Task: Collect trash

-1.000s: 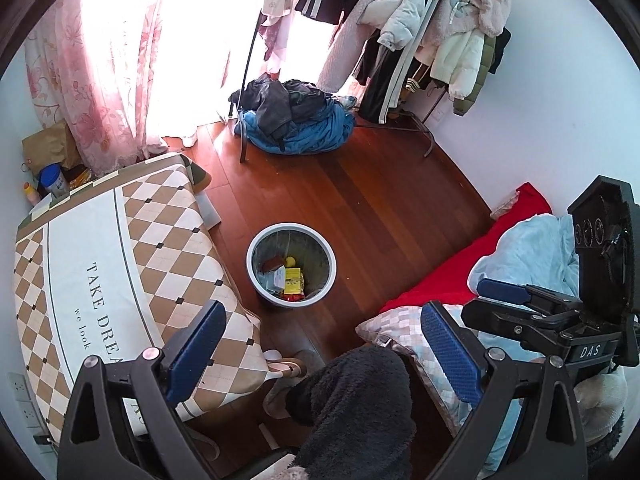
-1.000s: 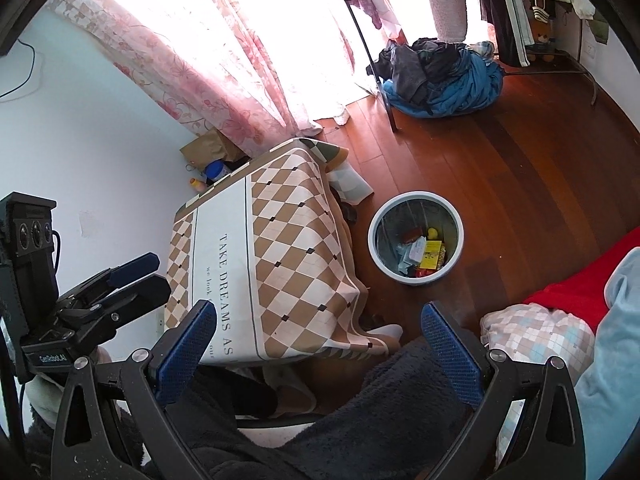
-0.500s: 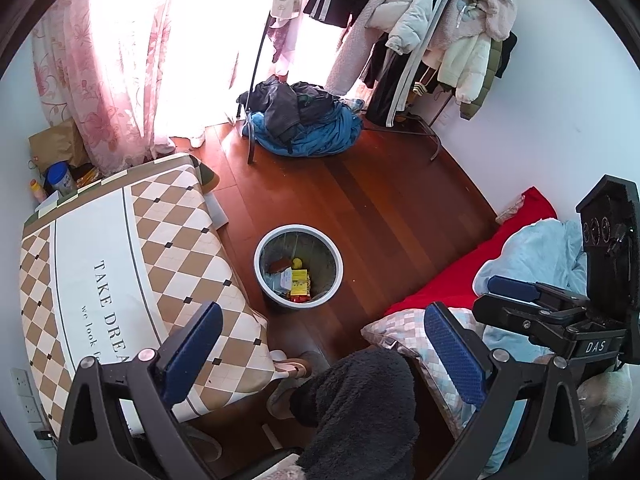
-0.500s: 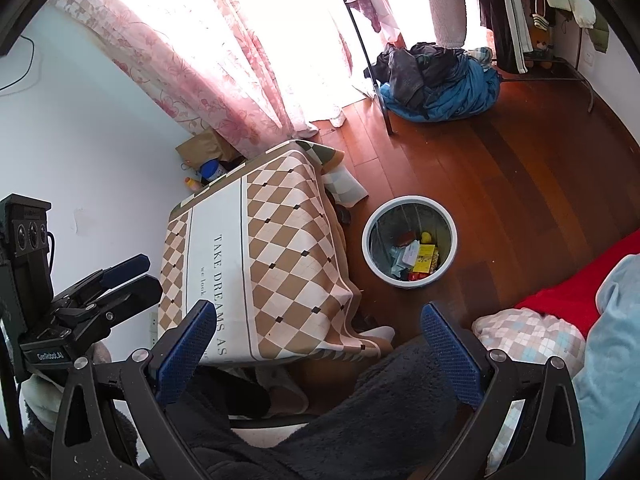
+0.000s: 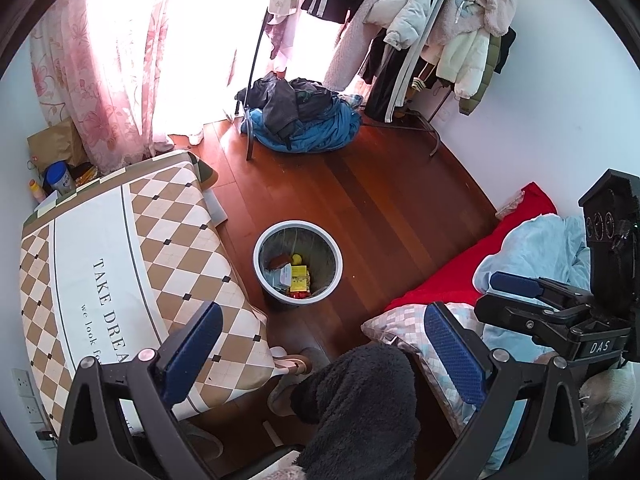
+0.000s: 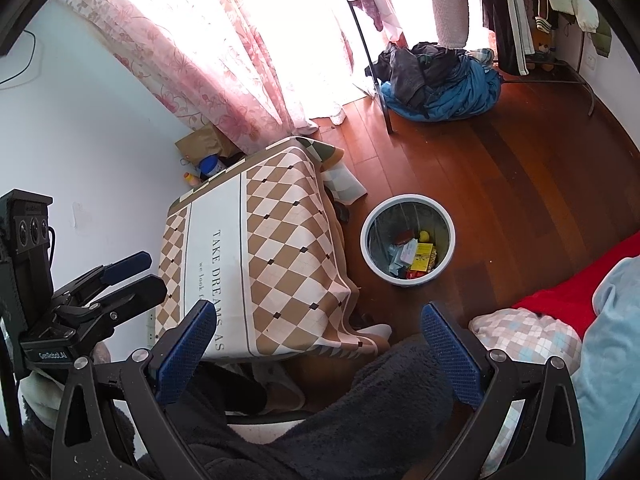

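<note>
Blue-padded jaws of the left gripper [image 5: 320, 354] and right gripper [image 6: 316, 350] gape empty, lifted slightly higher than before above the trash-filled bin [image 5: 298, 266] beside the desk [image 5: 120, 264], suggesting collection is finished.

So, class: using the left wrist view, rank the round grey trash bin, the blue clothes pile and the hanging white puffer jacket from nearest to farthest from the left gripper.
1. Round grey trash bin, on the floor just ahead of the left gripper.
2. Blue clothes pile, farther back by the window.
3. Hanging white puffer jacket, on the rack, upper right.
</note>
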A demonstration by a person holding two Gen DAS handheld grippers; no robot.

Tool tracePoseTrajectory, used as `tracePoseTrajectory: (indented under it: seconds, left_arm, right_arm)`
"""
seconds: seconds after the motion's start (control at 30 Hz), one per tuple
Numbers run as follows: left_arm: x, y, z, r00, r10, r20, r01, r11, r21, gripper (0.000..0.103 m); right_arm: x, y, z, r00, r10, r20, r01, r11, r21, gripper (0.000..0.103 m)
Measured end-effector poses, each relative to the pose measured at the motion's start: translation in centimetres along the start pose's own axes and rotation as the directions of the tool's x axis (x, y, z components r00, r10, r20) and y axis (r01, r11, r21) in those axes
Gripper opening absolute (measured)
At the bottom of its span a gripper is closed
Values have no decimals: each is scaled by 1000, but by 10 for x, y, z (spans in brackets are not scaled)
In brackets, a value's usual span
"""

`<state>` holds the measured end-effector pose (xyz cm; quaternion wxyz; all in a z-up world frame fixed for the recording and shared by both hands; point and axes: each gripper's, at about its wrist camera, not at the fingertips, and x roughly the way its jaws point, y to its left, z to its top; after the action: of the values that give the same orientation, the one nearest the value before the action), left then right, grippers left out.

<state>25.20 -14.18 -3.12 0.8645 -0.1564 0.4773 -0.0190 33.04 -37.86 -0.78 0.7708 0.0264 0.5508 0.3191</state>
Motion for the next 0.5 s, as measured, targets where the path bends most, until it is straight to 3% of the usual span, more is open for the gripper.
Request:
tracePoseTrajectory:
  seconds: [0.5]
  left_arm:
    - [3,2,-6,1000,-10,-8,10,1000,5,103]
  right_arm:
    - [-3,-6,0,1000,-4,-4,4,1000,-6,103]
